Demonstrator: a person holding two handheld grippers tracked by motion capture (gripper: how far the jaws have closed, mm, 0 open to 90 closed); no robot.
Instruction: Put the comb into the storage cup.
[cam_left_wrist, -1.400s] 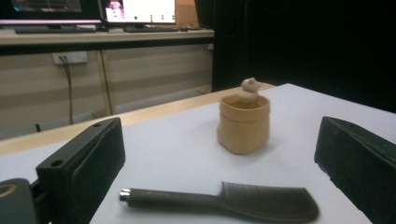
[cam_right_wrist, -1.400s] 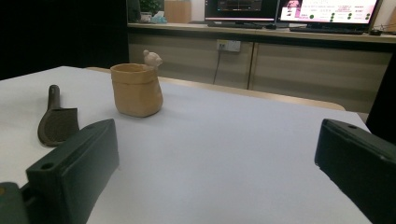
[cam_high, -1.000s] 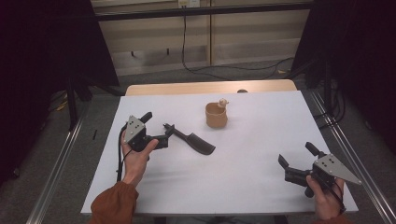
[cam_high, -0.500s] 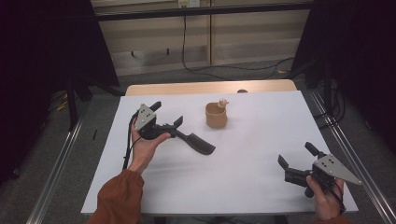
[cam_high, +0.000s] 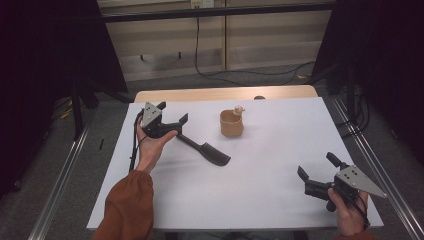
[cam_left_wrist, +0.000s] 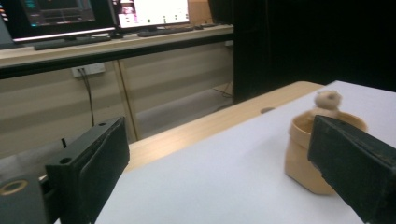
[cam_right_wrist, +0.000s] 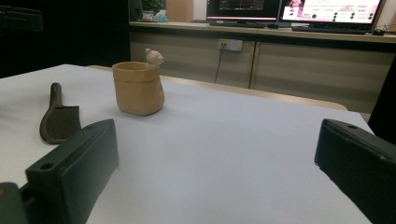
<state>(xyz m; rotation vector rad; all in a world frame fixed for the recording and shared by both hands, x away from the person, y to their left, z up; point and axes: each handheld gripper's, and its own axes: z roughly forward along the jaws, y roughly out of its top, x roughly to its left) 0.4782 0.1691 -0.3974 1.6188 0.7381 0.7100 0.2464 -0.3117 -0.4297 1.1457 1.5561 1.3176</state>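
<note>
The left claw (cam_high: 174, 113) hovers wide open just above the handle end of the black comb (cam_high: 206, 150) on the bench (cam_high: 260, 175), while the right claw (cam_high: 316, 166) rests wide open, well apart

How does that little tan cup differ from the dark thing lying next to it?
The tan cup stands upright, short and round, with a small figure on its rim; the dark comb-like tool lies flat, long and slim. The cup is pale tan, the tool near black. The tool lies close beside the left gripper; the cup stands apart. Both rest on the white table, ungripped.
</note>
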